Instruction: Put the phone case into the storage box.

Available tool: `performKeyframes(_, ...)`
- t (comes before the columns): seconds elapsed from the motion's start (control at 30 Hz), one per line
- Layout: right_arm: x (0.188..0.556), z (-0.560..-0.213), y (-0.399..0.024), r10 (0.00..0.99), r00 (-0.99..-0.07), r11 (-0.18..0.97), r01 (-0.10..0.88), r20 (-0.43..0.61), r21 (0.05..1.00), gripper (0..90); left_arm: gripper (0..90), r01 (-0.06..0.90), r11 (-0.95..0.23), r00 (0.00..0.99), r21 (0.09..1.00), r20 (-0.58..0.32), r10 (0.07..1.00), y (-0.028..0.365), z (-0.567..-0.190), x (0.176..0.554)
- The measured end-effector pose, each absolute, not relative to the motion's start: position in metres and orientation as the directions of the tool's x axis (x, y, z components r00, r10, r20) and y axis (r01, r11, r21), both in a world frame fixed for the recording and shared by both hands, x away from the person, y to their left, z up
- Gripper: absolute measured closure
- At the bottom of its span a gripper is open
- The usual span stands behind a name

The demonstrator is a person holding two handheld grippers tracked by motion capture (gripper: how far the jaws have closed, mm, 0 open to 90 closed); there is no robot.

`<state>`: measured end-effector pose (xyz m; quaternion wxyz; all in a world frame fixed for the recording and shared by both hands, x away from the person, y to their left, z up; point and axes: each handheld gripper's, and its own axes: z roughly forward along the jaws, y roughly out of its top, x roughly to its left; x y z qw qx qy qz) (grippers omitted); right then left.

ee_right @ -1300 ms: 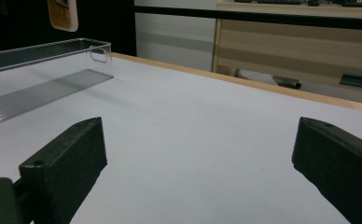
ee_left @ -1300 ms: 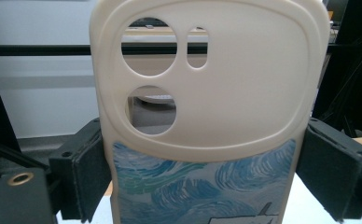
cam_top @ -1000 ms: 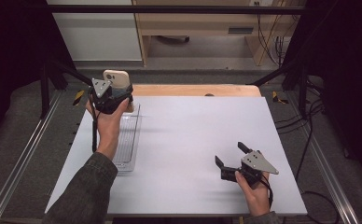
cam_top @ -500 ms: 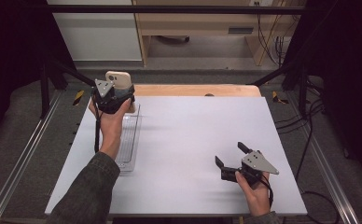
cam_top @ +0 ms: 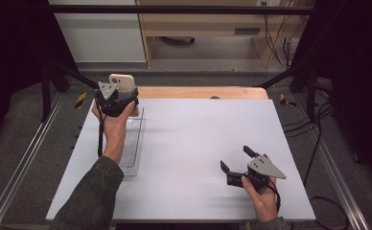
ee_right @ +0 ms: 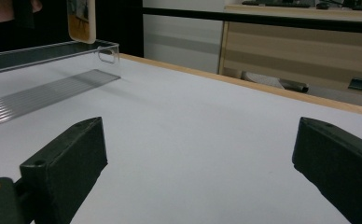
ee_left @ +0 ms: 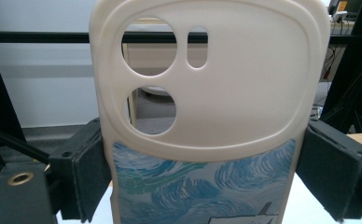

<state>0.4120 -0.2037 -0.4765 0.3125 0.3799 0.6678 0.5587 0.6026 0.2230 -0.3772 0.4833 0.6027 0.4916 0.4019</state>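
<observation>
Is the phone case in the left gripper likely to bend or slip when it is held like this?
The phone case probably flexes a little: it looks thin, with large cut-outs. The left gripper clamps only its side edges, so hard squeezing might bow it. It seems light, and the smooth surface could slip.

Phone case (ee_left: 216, 116): cream w/ blue swirl painted print on lower part, 2 round cutouts + 1 small slot in raised camera panel. Upright, lifted off table, clamped by both side edges betw. left gripper (cam_top: 122, 98) pads. Sits above far end of clear tray (cam_top: 132, 148), at table's far left
</observation>
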Motion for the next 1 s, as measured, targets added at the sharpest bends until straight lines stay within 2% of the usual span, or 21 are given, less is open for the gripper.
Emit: performKeyframes(1.0, 0.400, -0.478, -0.214, 0.828, -0.559, 0.137, 0.131, -0.041, 0.982, 2.9, 11.4, 0.217, -0.044, 0.193, 0.975, 0.001, 0.981, 0.226, -0.382, 0.607)
